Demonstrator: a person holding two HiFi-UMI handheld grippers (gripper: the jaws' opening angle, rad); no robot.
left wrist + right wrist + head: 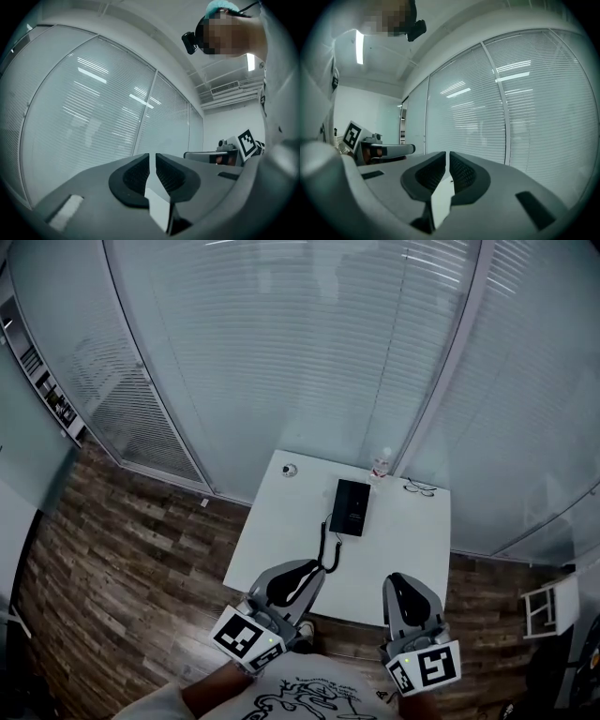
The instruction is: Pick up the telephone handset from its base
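A black telephone (pixel 350 507) lies on the far half of a small white table (pixel 281 540), its handset along the left side and its coiled cord (pixel 327 554) trailing toward me. My left gripper (pixel 309 573) hovers over the table's near edge, short of the phone and close to the cord's end, jaws shut on nothing. My right gripper (pixel 398 580) is over the near right edge, also shut and empty. In the left gripper view the left gripper (pixel 152 157) faces glass with blinds; the right gripper (pixel 447 154) sees the same. Neither of these views shows the phone.
A plastic bottle (pixel 381 465) and a pair of glasses (pixel 420 488) sit at the table's far right, a small round object (pixel 289 470) at its far left. Glass walls with blinds (pixel 309 352) stand right behind the table. Wood floor (pixel 131 559) lies left; a white rack (pixel 548 607) stands right.
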